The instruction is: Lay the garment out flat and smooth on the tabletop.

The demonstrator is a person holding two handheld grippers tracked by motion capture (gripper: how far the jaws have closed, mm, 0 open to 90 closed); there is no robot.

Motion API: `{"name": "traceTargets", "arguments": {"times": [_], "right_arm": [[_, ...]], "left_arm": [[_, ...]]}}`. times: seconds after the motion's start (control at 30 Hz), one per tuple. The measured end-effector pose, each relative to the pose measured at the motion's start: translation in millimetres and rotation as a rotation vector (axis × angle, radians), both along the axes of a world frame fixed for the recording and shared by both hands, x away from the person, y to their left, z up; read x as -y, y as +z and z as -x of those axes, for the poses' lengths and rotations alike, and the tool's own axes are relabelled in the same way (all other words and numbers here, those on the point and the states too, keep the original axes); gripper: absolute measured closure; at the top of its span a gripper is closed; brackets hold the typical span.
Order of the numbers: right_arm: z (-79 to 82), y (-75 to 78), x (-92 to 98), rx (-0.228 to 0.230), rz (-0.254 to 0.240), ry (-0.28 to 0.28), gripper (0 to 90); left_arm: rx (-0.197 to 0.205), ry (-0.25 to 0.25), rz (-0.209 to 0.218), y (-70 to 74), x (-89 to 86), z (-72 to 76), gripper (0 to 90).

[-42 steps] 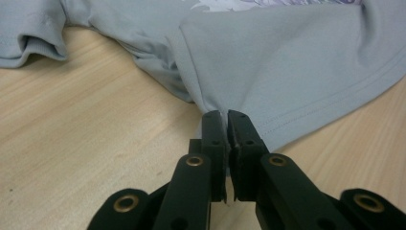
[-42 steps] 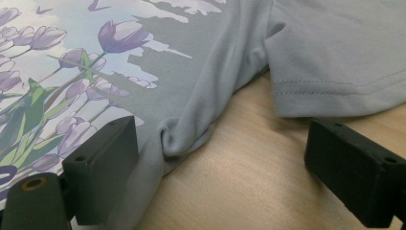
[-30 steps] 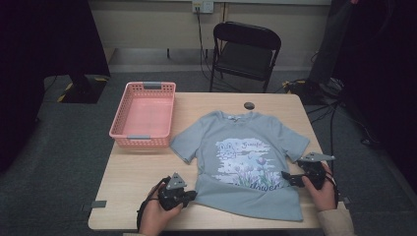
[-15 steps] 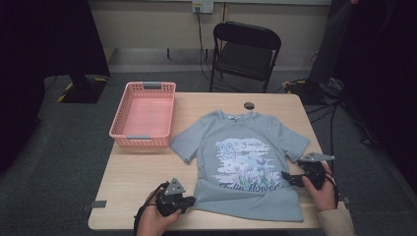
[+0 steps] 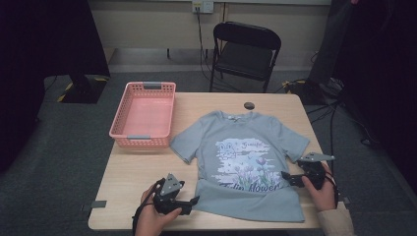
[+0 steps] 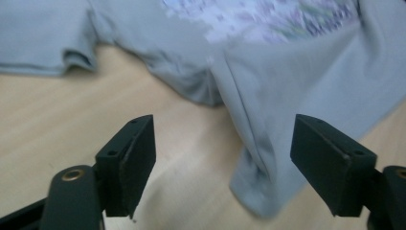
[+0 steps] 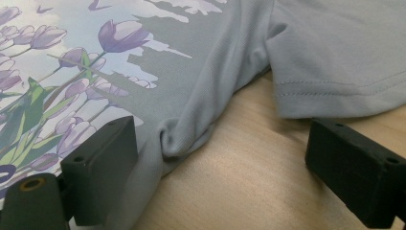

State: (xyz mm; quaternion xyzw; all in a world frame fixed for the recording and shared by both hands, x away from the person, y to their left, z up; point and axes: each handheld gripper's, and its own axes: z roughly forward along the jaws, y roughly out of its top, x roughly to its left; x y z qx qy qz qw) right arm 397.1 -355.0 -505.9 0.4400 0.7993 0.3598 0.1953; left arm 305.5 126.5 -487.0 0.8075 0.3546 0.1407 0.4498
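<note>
T-shirt [image 5: 246,164], grey-blue with a tulip print, lies face up on the counter [image 5: 142,169] in the high view, its bottom part now folded up over the print so the lettering is half covered, where a second ago the hem lay lower and flatter. The left gripper [image 5: 189,202] sits at the near left corner of the fold, nearer the cloth than before, and its fingers have just been opening; they now stand spread with the cloth no longer pinched. The left hand [image 5: 152,214] comes in from the bottom edge, knuckles up, gripper pointing right and level. The right gripper [image 5: 287,178] and right hand [image 5: 322,184] rest where they were at the shirt's right side, pointing left. A pink basket [image 5: 145,115] sits at the far left, well apart from the shirt. In the left gripper view the fingers [image 6: 131,160] stand wide over bare wood, with the folded corner of the shirt [image 6: 268,158] lying between them, nearer the right one; whether it touches is unclear, and the picture is blurred. In the right gripper view the fingers [image 7: 103,167] are spread too; a bunched fold of the shirt's side [image 7: 184,136] lies just beside the left one, and the sleeve hem [image 7: 335,98] is cut off at the right.
</note>
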Motion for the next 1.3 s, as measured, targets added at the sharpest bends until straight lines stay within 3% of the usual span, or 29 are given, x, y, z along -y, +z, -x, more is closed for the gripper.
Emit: {"name": "traceTargets", "arguments": {"times": [0.07,0.2,0.4,0.47,0.53,0.7,0.77,1.03,1.3], "right_arm": [[0.0,0.0,-0.1,0.000,0.000,-0.001,9.8],[-0.1,0.0,-0.3,0.000,0.001,-0.001,9.6],[-0.2,0.0,-0.3,0.000,0.001,-0.001,9.6],[-0.2,0.0,-0.3,0.000,0.001,-0.001,9.7],[-0.2,0.0,-0.3,0.000,0.001,-0.001,9.7],[-0.4,-0.1,-0.4,0.000,0.002,-0.002,9.3],[-1.0,-0.1,-0.7,-0.002,0.003,-0.003,8.3],[-6.9,-0.1,-2.9,-0.008,0.006,-0.014,5.7],[-25.9,0.2,-4.3,-0.010,0.006,-0.021,5.1]], "left_arm": [[0.010,0.006,0.026,2.6,2.1,-5.3,22.0],[0.025,0.013,0.031,3.0,10.4,-20.3,22.0],[0.010,0.008,0.067,-4.3,29.4,-47.7,22.4],[0.008,0.005,0.059,-6.0,31.6,-50.0,22.7],[-0.006,0.003,0.018,-11.7,35.2,-54.4,23.4],[-0.021,-0.011,-0.028,-20.4,40.2,-58.9,25.7],[-0.005,-0.028,-0.048,-22.9,42.7,-60.5,25.1],[0.004,-0.031,-0.059,-23.0,47.0,-70.9,24.3],[0.005,-0.014,-0.051,-23.3,49.5,-88.9,23.8]]}}
